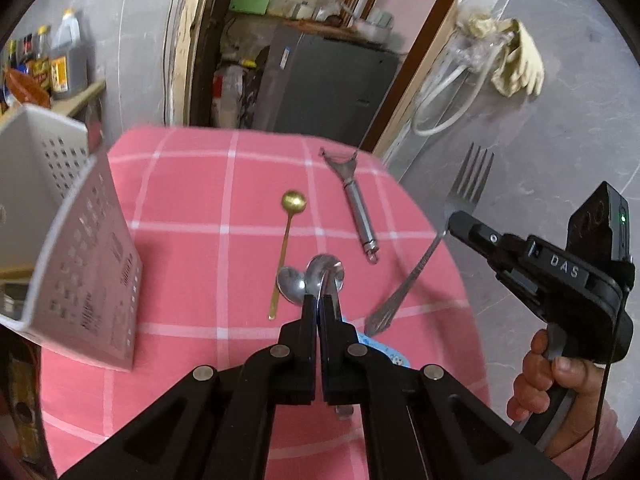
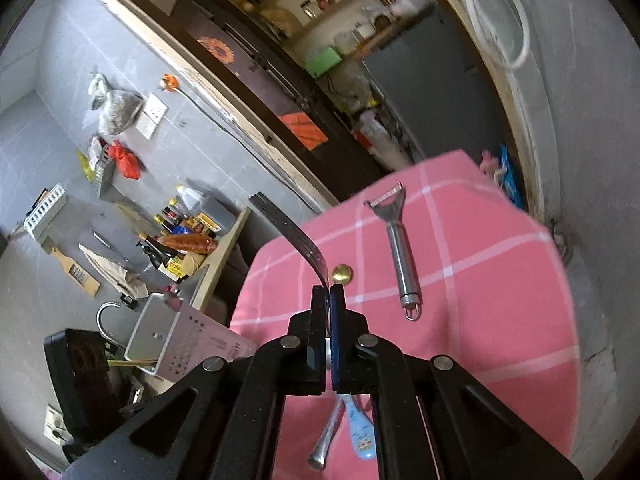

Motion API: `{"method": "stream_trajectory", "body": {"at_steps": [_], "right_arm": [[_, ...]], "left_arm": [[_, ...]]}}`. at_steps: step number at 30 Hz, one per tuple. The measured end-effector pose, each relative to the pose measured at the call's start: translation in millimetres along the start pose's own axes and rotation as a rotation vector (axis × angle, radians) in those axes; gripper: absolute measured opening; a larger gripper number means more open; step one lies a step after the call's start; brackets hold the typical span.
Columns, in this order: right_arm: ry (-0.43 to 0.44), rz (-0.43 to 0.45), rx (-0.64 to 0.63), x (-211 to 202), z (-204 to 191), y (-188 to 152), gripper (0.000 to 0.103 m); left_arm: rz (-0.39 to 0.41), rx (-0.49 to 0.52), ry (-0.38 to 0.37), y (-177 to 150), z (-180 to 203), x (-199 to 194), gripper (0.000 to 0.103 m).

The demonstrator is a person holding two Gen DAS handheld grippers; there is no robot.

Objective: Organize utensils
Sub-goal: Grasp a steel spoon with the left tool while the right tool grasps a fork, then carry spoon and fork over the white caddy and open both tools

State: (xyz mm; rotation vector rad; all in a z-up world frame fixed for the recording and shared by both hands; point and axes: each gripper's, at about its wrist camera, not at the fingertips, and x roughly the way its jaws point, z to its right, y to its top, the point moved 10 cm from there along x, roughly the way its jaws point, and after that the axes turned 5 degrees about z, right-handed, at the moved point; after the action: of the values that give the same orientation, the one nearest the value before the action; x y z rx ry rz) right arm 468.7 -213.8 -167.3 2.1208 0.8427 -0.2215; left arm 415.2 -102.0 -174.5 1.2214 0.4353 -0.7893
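My left gripper is shut on a silver spoon, held above the pink checked table. A second silver spoon lies just left of it. A gold spoon and a steel peeler lie further out. My right gripper is shut on a steel fork; in the left wrist view it holds the fork tilted, tines up, over the table's right edge. The peeler and the gold spoon's bowl show in the right wrist view.
A white perforated utensil holder stands at the table's left; it also shows in the right wrist view. A blue-handled item lies on the cloth under my right gripper. Bottles crowd a shelf at left. The wall is close at right.
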Motion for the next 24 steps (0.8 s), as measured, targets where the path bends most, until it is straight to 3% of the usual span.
{"method": "stream_trajectory", "body": {"at_steps": [11, 24], "right_arm": [[0.001, 0.117, -0.088, -59.4, -48.6, 24.5, 0.002], [0.076, 0.2, -0.208, -77.7, -145.0, 41.6, 0.002]], "left_arm": [[0.13, 0.063, 0.009, 39.2, 13.9, -54.7, 0.002], [0.3, 0.076, 0.028, 92.5, -12.1, -133.2, 0.002]]}}
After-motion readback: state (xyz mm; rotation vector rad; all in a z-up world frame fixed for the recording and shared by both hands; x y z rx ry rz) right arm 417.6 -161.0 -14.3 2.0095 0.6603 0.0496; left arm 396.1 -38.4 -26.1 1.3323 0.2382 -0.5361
